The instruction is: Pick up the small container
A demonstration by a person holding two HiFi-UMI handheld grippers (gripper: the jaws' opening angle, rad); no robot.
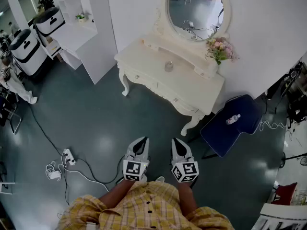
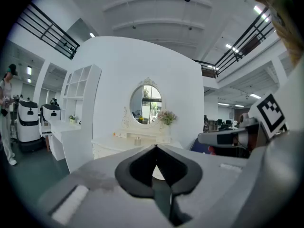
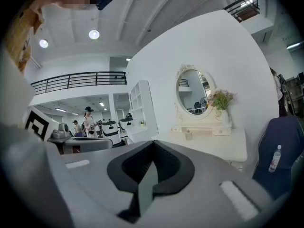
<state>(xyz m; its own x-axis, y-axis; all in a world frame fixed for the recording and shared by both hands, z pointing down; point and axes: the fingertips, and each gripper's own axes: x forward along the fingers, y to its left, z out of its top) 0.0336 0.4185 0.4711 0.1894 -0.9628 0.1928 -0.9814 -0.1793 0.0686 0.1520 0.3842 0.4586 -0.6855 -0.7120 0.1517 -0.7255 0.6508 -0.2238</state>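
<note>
The small container is a little clear jar standing on the cream dressing table, below the oval mirror. It shows far off in the left gripper view and in the right gripper view. Both grippers hang low by the person's body, well short of the table, over the grey floor. The left gripper is shut with nothing in it, its jaws meeting at a point. Beside it the right gripper is likewise shut and empty.
A vase of pink flowers stands at the table's right end. A dark blue chair with a plastic bottle on it sits right of the table. Cables and a power strip lie on the floor at left. White shelving stands at back left.
</note>
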